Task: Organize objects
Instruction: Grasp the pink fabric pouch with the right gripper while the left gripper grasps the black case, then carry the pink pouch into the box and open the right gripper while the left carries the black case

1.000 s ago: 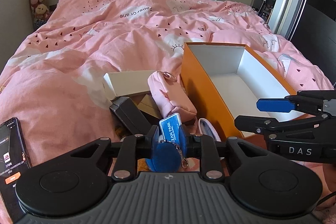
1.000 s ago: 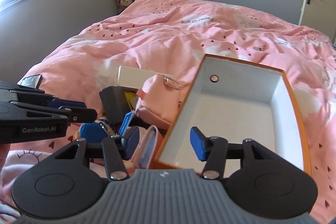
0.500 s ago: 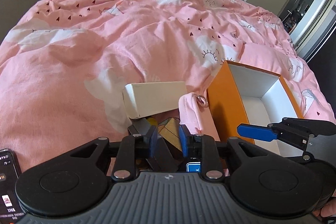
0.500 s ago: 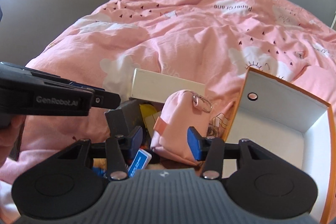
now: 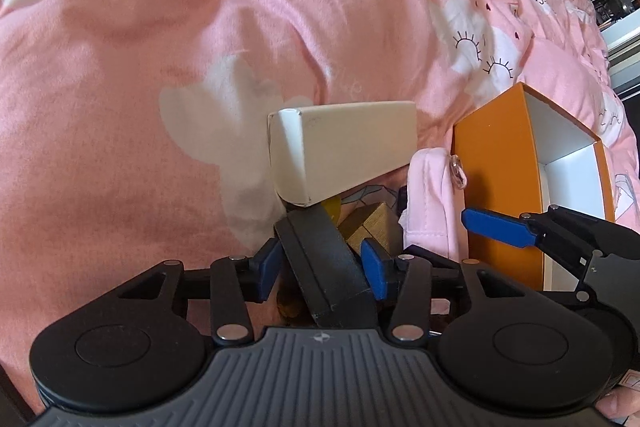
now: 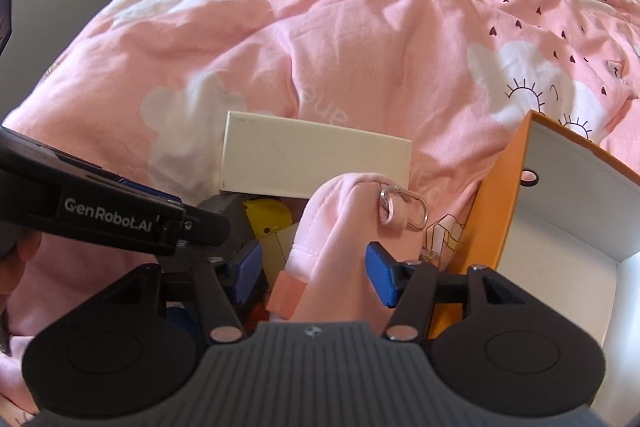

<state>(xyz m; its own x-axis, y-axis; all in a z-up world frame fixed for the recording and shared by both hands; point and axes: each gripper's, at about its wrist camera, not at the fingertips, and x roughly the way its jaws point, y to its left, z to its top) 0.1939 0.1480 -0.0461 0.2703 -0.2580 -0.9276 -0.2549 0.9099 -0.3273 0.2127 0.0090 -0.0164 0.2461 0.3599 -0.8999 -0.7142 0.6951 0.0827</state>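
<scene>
Step in hand, as judged: both grippers are lining up on items in the loose pile so that these can go into the orange box (image 5: 496, 187). The left gripper (image 5: 322, 269) points steeply down with its jaws parted; they have just been opening, and a black rectangular case (image 5: 324, 263) lies between the blue pads (image 5: 374, 269). A narrow gap shows on the left side of the case, so the pads do not yet appear to press on it. Just ahead of this gripper sit a tan block (image 5: 374, 227) and, beyond it, a white carton (image 5: 348, 151) resting tilted on the pile. The right gripper (image 6: 312, 273) is likewise parted, its jaws having just been opening, and it straddles a pink fabric pouch (image 6: 344, 231) whose metal clip (image 6: 404, 207) lies ahead of the right pad; neither pad is seen pressing the cloth. To the left of this gripper a yellow object (image 6: 266, 213) shows, partly hidden. The orange box stands open just right of the right gripper, white inside and, so far as can be seen, without contents. All items rest on a pink duvet (image 6: 360, 47). The next move calls for each gripper to sink slightly and close squarely: the case is rigid and should hold, while the pouch is soft and may bunch or slip, so a deep grip is advised.
</scene>
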